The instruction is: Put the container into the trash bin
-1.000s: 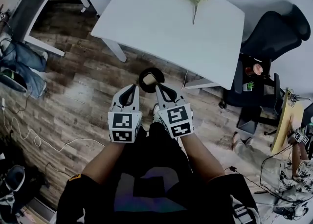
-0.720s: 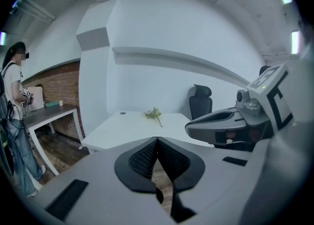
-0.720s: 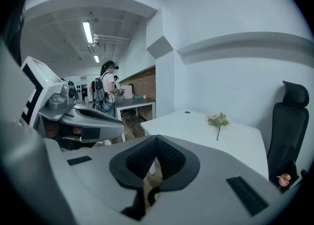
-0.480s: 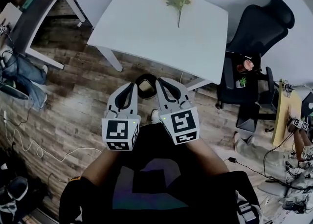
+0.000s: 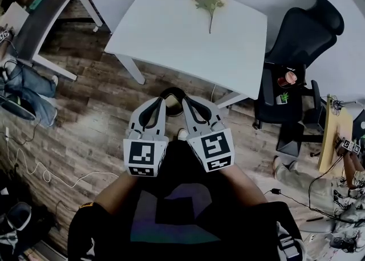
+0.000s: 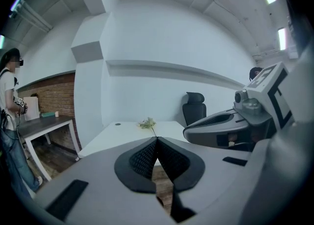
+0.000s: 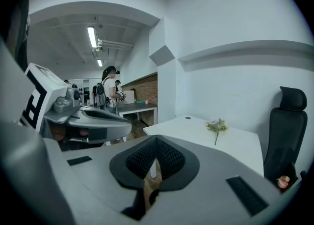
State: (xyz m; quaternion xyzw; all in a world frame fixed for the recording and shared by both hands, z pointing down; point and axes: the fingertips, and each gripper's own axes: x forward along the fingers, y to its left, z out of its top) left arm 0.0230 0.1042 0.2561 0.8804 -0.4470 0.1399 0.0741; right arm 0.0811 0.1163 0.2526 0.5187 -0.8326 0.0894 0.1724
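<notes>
Black bin [image 5: 173, 90] one; hand-held grippers two: left [image 5: 160, 101], right [image 5: 187, 102], closed.

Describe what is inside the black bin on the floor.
Inside the bin, the head view shows only a pale tan patch; what it is cannot be told. The tips of the left gripper and right gripper cover the bin's sides and near part.

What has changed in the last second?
The left gripper and right gripper came slightly nearer the head camera, jaws together, gripping nothing. The trash bin stays on the floor between their tips; the flower sprig stays on the white table.
</notes>
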